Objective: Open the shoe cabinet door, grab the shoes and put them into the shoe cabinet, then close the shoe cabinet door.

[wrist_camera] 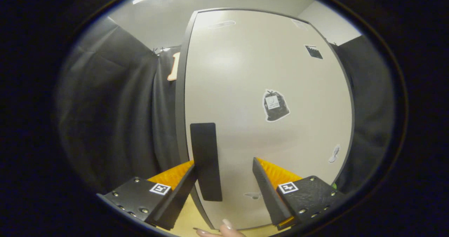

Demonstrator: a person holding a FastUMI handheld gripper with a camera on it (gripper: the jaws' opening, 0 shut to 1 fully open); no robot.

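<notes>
The shoe cabinet door (266,72) is a pale, flat panel with a dark edge, and it stands close in front of me. A black upright handle (206,161) is fixed near the door's left edge. My gripper (224,165) is open, with the handle between its fingers and right against the left finger (186,179). The right finger (263,181) stands apart from the handle, over the bare door face. Stickers (275,105) dot the door. I cannot tell whether the door is shut or ajar.
Black cloth walls hang to the left (115,117) and to the right (368,100) of the cabinet. A person's fingertips (224,230) show below the door, between my fingers, over a light wooden surface (186,219).
</notes>
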